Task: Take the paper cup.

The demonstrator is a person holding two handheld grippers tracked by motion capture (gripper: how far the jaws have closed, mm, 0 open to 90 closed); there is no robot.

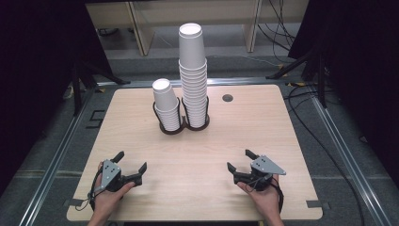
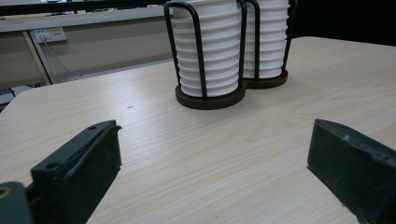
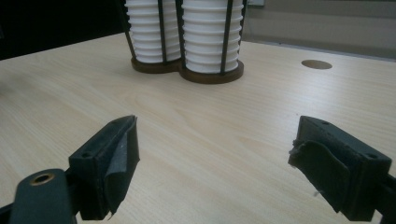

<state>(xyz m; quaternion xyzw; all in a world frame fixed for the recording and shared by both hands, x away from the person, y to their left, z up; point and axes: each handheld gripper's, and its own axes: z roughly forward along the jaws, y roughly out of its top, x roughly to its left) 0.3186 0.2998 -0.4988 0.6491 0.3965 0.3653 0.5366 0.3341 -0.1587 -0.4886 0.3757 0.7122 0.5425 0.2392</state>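
Note:
Two stacks of white paper cups stand upside down in a double black wire holder (image 1: 184, 128) at the table's middle back. The short stack (image 1: 166, 104) is on the left, the tall stack (image 1: 193, 70) on the right. My left gripper (image 1: 131, 161) rests near the front left of the table, open, with bare wood between its jaws. My right gripper (image 1: 238, 160) sits near the front right, open and holding nothing. Seen from the left gripper view, the left gripper (image 2: 212, 158) faces the holder (image 2: 210, 98). In the right gripper view the right gripper (image 3: 212, 154) looks toward the holder (image 3: 187, 70).
The light wooden table (image 1: 197, 155) has a round cable hole (image 1: 227, 98) at back right. Black cables trail on the floor to the right. Shelving legs stand behind the table. Dark stands flank both sides.

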